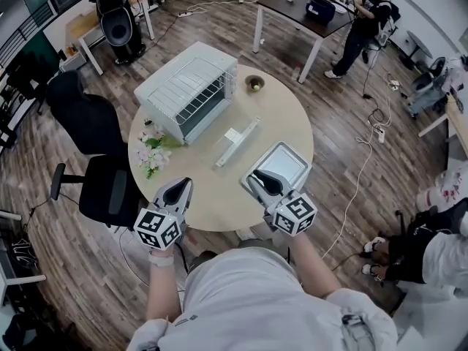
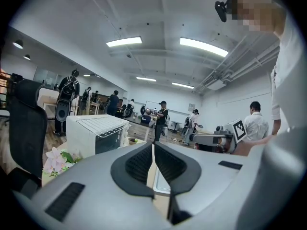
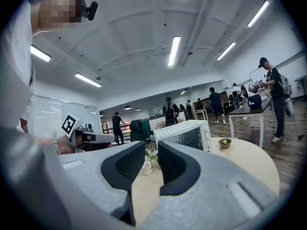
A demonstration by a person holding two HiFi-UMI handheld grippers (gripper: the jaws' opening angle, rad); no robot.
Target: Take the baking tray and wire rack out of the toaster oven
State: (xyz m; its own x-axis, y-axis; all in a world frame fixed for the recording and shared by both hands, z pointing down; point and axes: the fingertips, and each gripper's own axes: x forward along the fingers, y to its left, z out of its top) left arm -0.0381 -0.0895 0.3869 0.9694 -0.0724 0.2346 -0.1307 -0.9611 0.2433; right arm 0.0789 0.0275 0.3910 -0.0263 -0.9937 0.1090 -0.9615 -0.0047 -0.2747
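Left gripper (image 1: 182, 184) near left, jaws closed to a hairline slit, holding nothing. Right gripper (image 1: 256, 177) near right, jaws a little apart, empty, tips at the baking tray (image 1: 287, 159) near-left edge, contact unclear. Tray lies flat on the right of the round table (image 1: 212, 199). Far left is the toaster oven (image 1: 207, 107), with the wire rack (image 1: 186, 79) lying on top.

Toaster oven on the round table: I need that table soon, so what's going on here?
A person at the table holds a gripper in each hand. The left gripper and right gripper hold nothing. The wire rack lies on top of the toaster oven, and the baking tray sits on the table beside the right gripper, so both appear already out.
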